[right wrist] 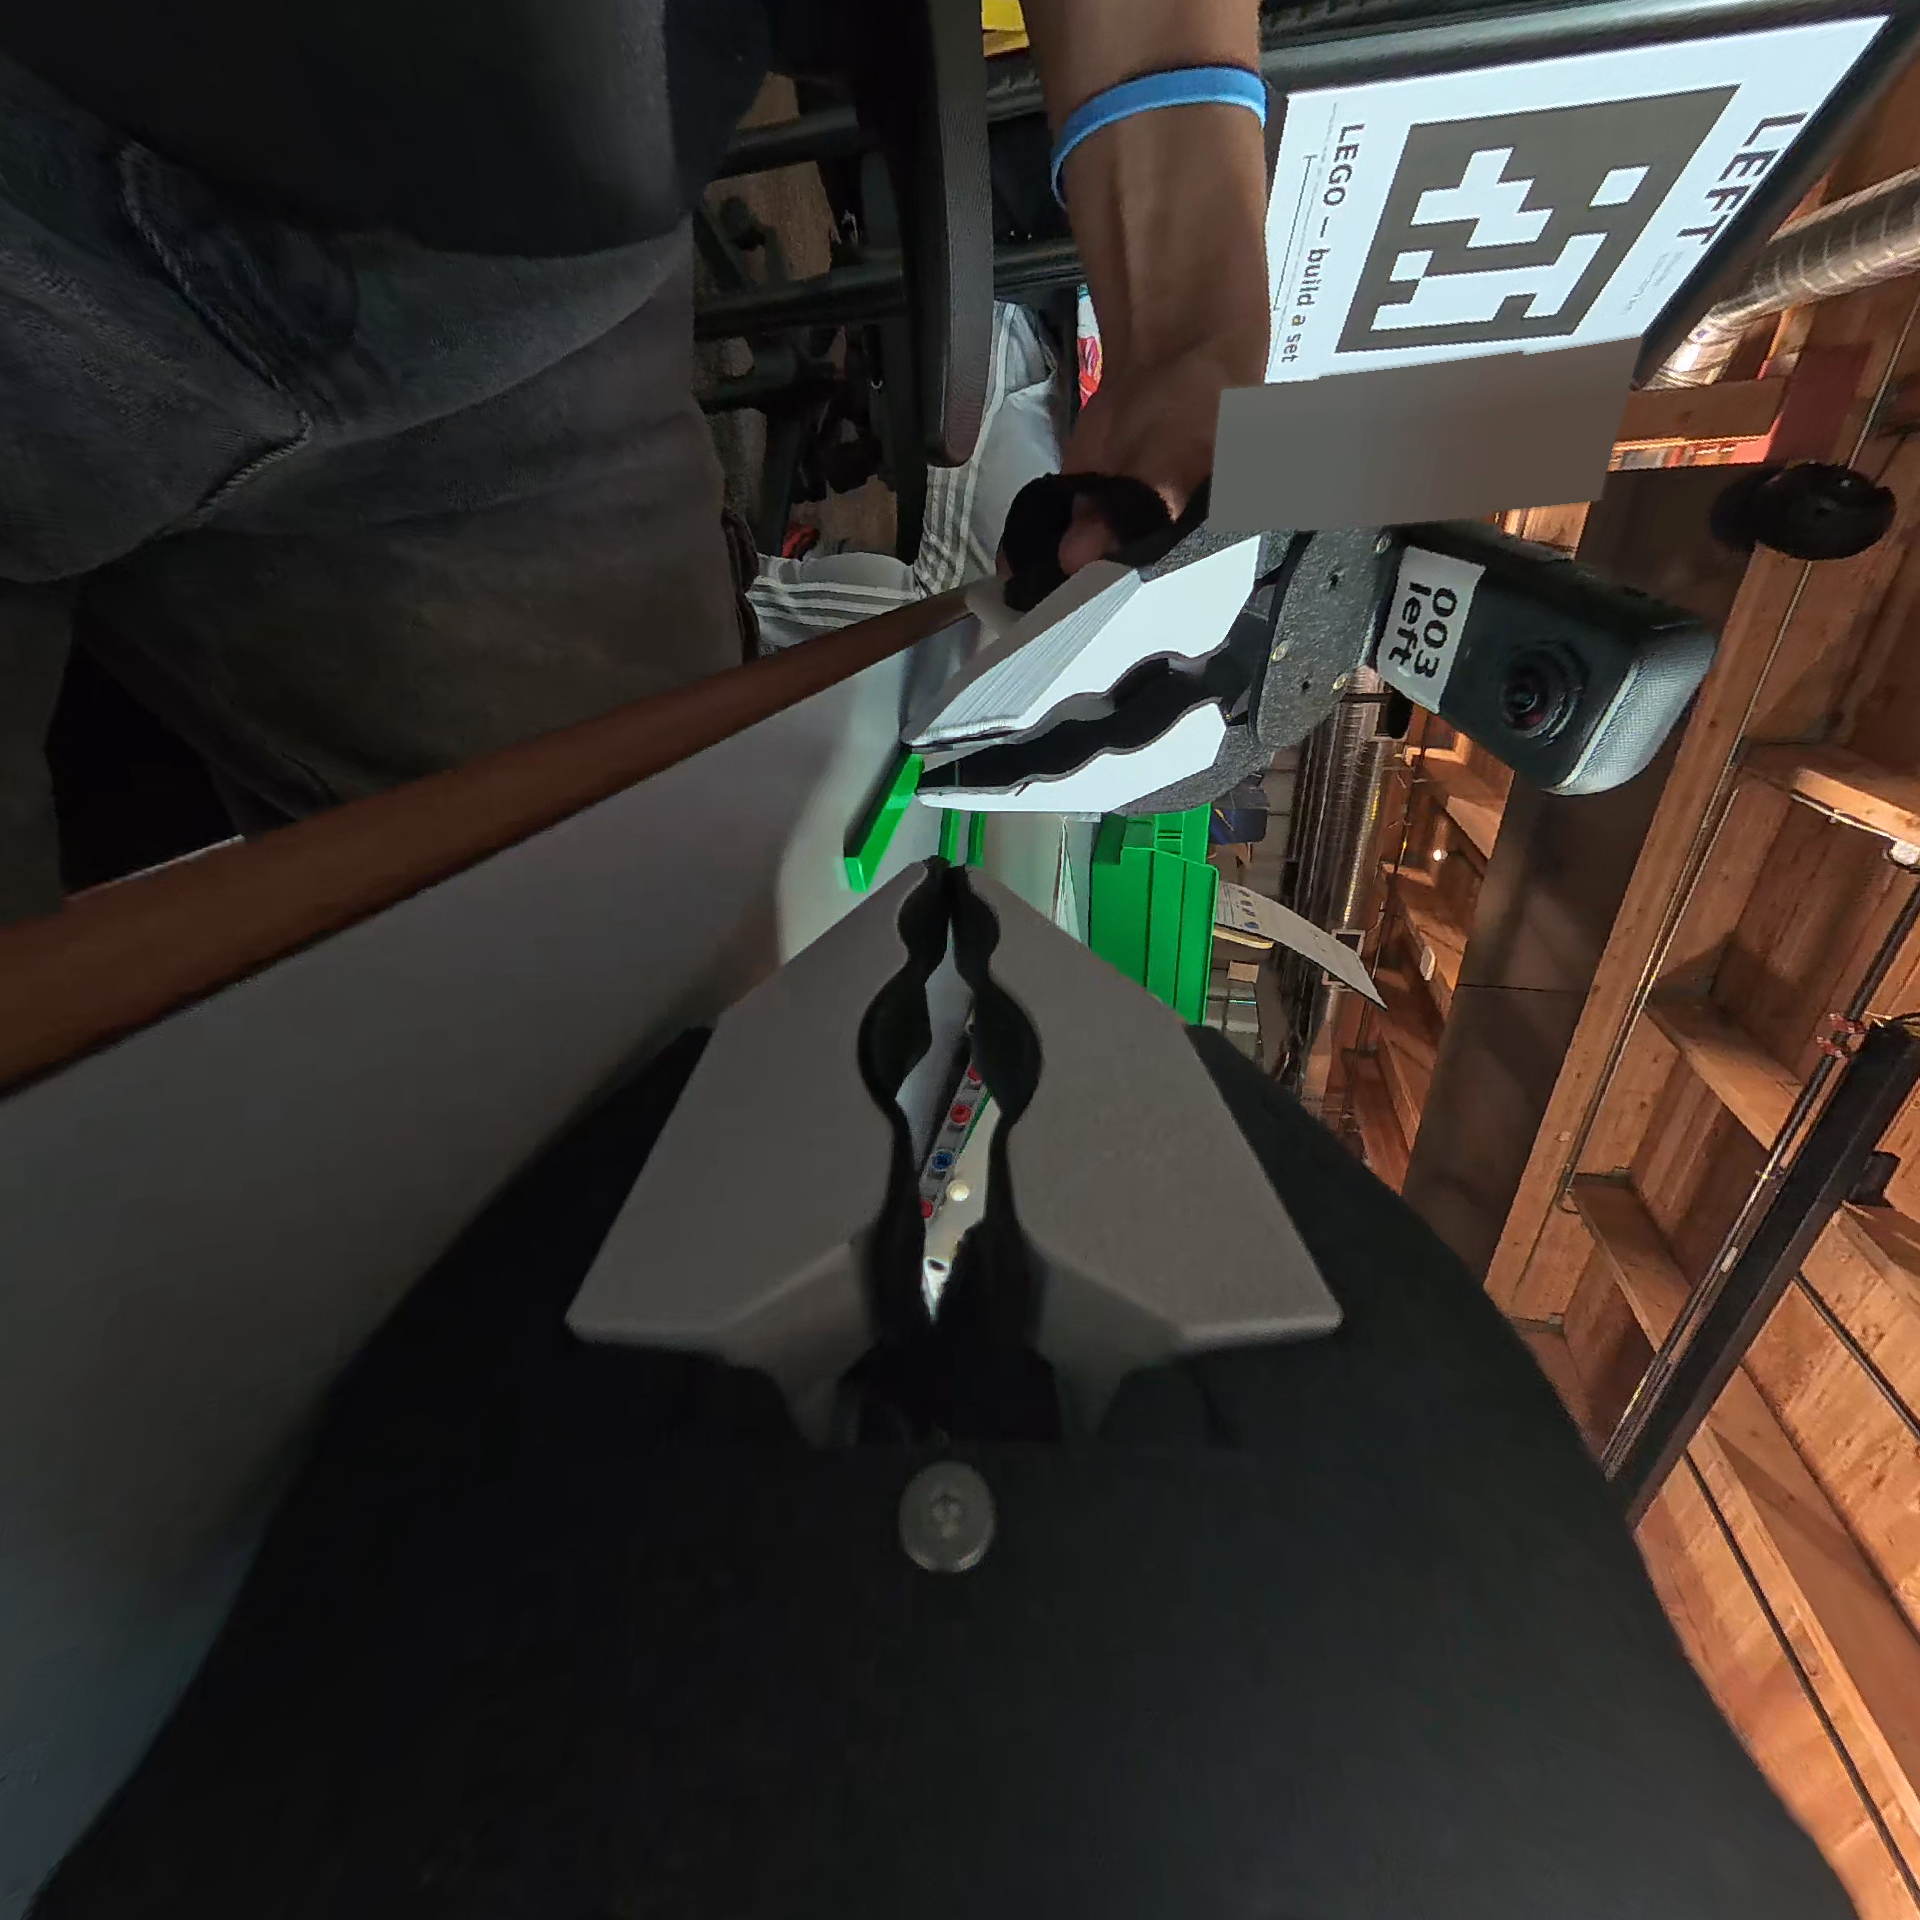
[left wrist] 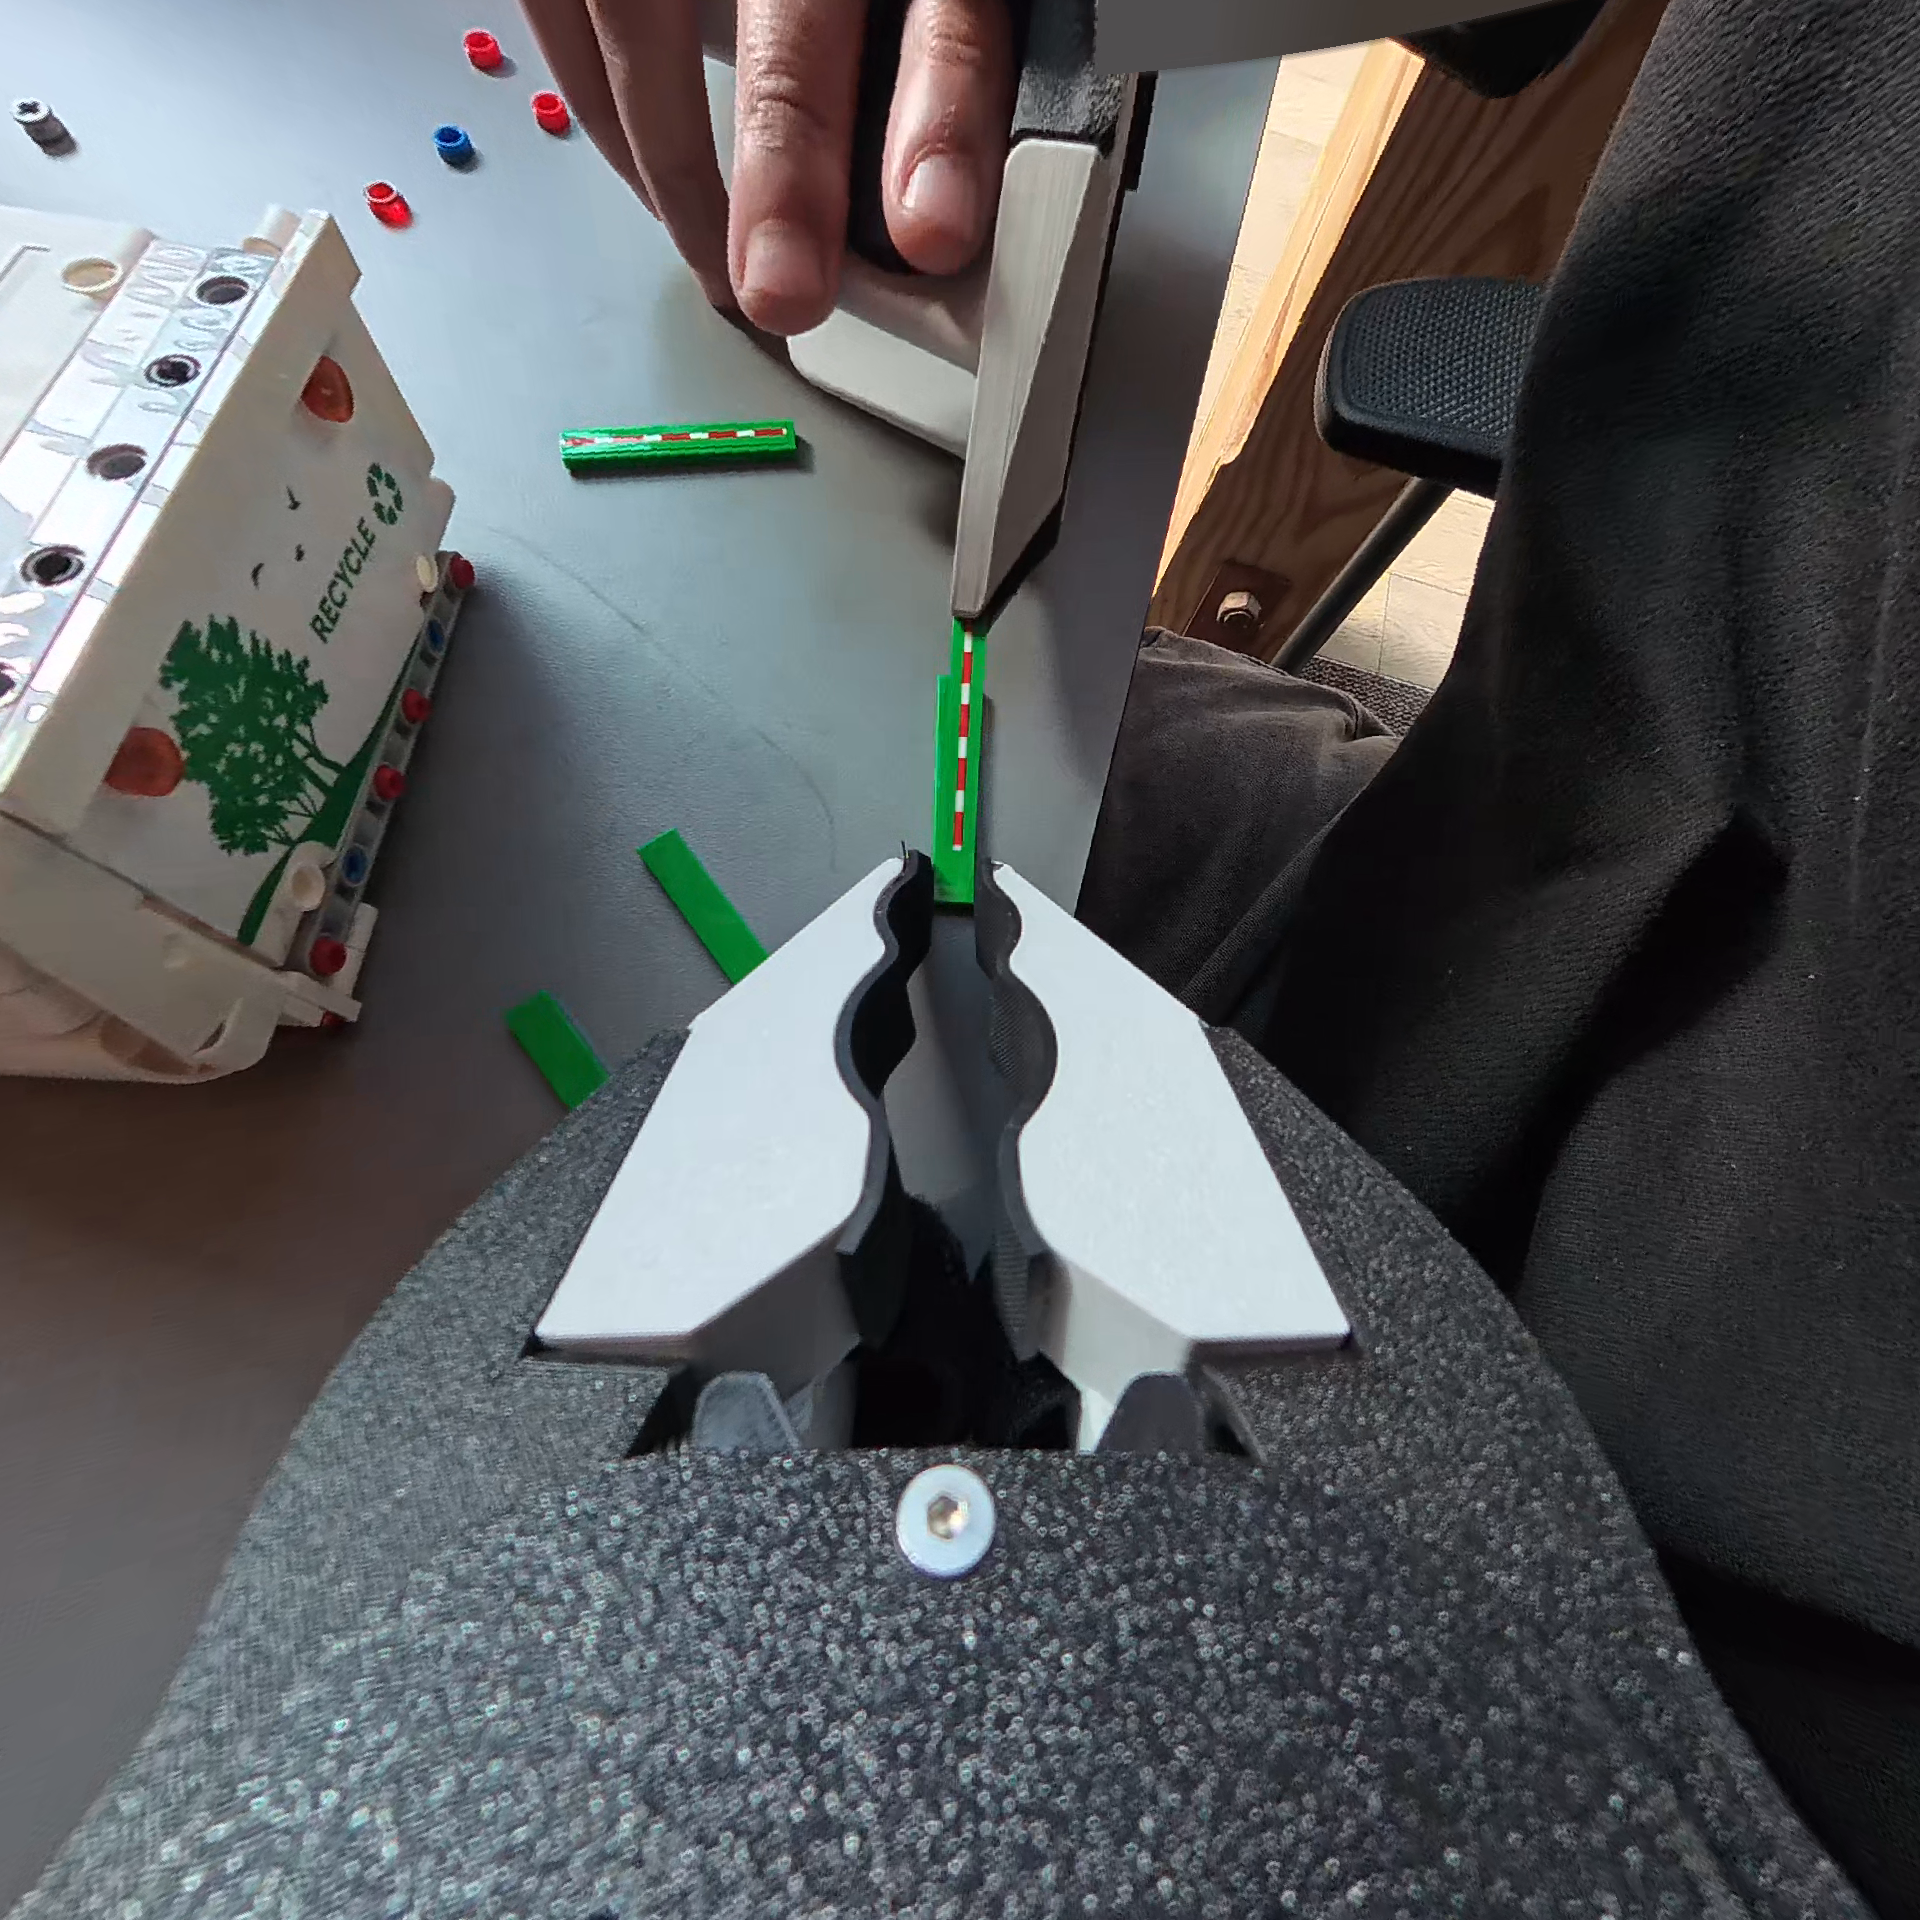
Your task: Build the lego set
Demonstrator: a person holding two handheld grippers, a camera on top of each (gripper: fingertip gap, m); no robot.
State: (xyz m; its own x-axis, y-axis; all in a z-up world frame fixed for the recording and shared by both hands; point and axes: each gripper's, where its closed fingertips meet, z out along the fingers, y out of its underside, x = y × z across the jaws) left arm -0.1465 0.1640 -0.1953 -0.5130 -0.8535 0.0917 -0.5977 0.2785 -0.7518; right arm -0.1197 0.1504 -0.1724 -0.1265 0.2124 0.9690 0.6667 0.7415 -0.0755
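Observation:
My left gripper [left wrist: 954,871] is shut on the near end of a plain green plate [left wrist: 951,831] and holds it above the dark table's right edge. A green tile with a red and white stripe [left wrist: 966,727] lies along that plate. My right gripper [left wrist: 977,605] comes in from above and pinches the tile's far end. In the right wrist view my right gripper [right wrist: 948,871] is shut on a green piece [right wrist: 961,836], right beside the left gripper [right wrist: 916,769], which holds the green plate [right wrist: 881,821].
A white lego box body with green tree print [left wrist: 239,623] lies on the table [left wrist: 675,675] at the left. A second striped green tile [left wrist: 681,447], two plain green tiles [left wrist: 701,920] and small red, blue and black round pieces [left wrist: 452,145] lie loose. A chair armrest [left wrist: 1423,364] is at the right. The gap from one gripper's tips to the other's is roughly 5 cm.

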